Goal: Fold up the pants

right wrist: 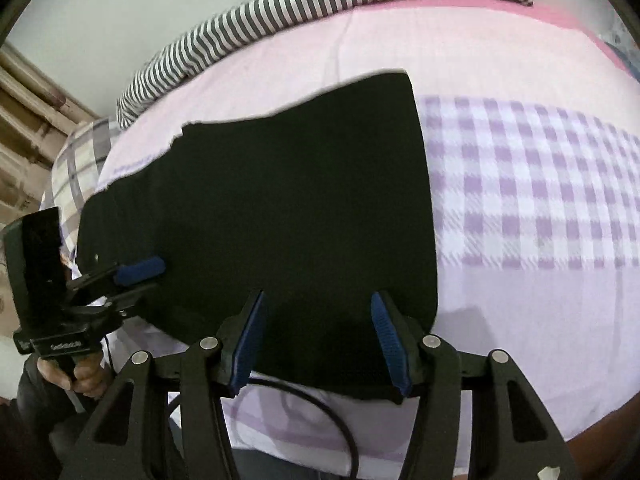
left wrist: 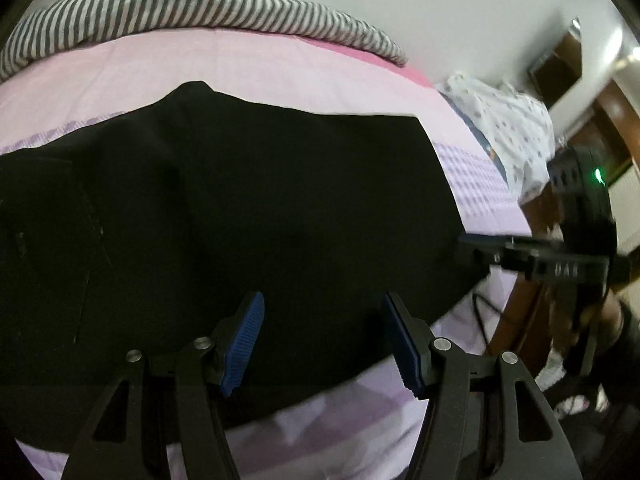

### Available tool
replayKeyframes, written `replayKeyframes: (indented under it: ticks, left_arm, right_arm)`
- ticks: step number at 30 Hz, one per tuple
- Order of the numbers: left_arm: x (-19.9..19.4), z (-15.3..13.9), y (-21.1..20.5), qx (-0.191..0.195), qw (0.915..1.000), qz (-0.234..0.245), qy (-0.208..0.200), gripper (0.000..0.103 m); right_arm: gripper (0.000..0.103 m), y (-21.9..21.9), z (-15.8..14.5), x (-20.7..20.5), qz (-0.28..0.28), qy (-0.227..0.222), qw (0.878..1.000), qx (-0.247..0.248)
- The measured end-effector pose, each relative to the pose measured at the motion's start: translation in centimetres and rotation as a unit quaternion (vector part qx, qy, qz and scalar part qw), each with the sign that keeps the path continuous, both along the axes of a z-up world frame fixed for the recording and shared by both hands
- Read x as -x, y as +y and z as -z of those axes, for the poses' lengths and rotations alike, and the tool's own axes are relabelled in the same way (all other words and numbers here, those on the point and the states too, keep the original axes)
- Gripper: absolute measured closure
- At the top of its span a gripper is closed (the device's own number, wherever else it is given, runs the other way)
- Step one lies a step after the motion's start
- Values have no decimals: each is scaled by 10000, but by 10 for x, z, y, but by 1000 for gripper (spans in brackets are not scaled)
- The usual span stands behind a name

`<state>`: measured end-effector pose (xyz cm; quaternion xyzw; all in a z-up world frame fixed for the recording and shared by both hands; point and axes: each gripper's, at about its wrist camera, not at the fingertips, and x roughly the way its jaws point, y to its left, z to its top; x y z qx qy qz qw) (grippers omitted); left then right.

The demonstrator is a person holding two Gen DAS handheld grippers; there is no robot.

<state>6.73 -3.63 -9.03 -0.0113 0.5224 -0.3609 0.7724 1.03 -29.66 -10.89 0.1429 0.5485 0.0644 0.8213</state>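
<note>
On the bed: black pants point(left wrist: 248, 208) spread flat over a pink and lilac checked sheet point(right wrist: 540, 184), already doubled into a broad dark panel by the look of it, near edge close to the bed's front side
Left gripper point(left wrist: 322, 344): poised above the near part of the pants, blue pads point(left wrist: 244, 344) well apart, nothing between them, no cloth pinched
Right gripper point(right wrist: 320, 344): hanging over the near right corner of the pants, pads spread about as wide, empty, cloth below but not gripped
Step in hand: judged to be between folds, both tools hovering over the near hem to pick grip points
Next move: likely calls for lowering each pair of pads onto the near edge, one toward each end, closing on all layers together, then carrying the edge across to the far side without dragging the lower layer
Left wrist view only: spotted white cloth point(left wrist: 508, 136) off the bed's right end, right tool seen side-on at the pants' right edge, wooden furniture beyond
Right wrist view only: left tool's blue pad lying over the pants' left end, hand point(right wrist: 80, 376) on its grip, cable point(right wrist: 320, 412) looping across the sheet under the near hem, plaid cloth point(right wrist: 80, 160) at the far left
Both views: striped bolster point(left wrist: 192, 16) along the far side of the bed, against a pale wall
</note>
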Motion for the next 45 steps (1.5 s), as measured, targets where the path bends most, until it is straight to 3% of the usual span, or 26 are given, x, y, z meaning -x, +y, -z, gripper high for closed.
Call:
replayKeyframes:
  ticks: [2, 8, 16, 24, 32, 39, 45]
  left_arm:
    - [4, -1, 2, -14, 10000, 4, 11, 41]
    - [7, -1, 3, -39, 10000, -74, 38, 41]
    - [7, -1, 6, 30, 9998, -171, 69, 41]
    - [6, -1, 10, 86, 9997, -188, 112, 41]
    - [-2, -14, 32, 40, 9973, -738, -46, 41]
    - [-6, -25, 87, 258, 9862, -1628, -121, 41]
    - [-3, -26, 145, 454, 9654, -2567, -49, 41]
  right_arm:
    - [52, 0, -5, -4, -5, -28, 10000, 80]
    - [51, -2, -26, -59, 69, -665, 9971, 369]
    - [53, -11, -6, -124, 170, -583, 9958, 678]
    - [51, 2, -1, -127, 137, -576, 9944, 878]
    - [46, 12, -7, -125, 91, -592, 9942, 895]
    - [45, 25, -14, -122, -11, -638, 9943, 859]
    - [44, 51, -14, -121, -312, -617, 9940, 848]
